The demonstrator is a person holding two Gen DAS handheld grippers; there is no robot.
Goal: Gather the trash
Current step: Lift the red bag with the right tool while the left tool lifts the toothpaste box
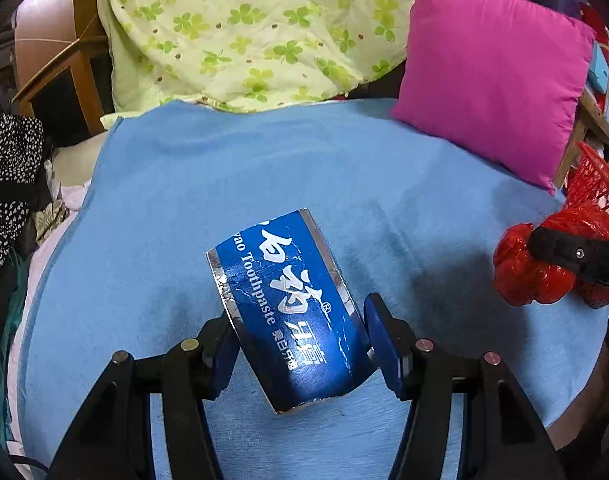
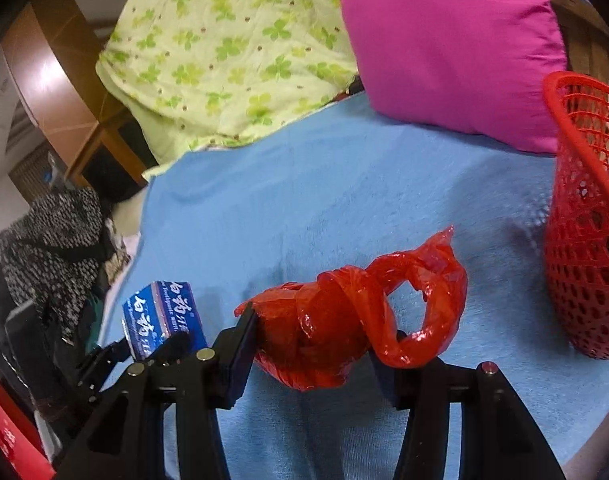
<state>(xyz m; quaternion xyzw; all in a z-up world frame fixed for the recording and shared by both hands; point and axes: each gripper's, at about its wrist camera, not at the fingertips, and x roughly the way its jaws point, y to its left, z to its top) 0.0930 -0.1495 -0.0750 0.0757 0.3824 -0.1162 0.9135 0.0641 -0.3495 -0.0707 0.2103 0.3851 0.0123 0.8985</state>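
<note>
Toothpaste box (image 1: 292,312): light, crushable card; left gripper (image 1: 300,340) clamps its long sides above the bed (image 1: 224,168). Red plastic bag (image 2: 344,316): soft, slippery (knotted); right gripper (image 2: 316,344) pinches it.

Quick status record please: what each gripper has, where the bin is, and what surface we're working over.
left gripper: shut on the toothpaste box, one finger on each long side
right gripper: shut on the red plastic bag, knotted, loop sticking out toward the basket
basket: red mesh, standing on the blanket to the right of the bag, apart from it
surface: blue blanket
behind: pink pillow, green clover quilt
trash in basket: cannot tell from here
</note>
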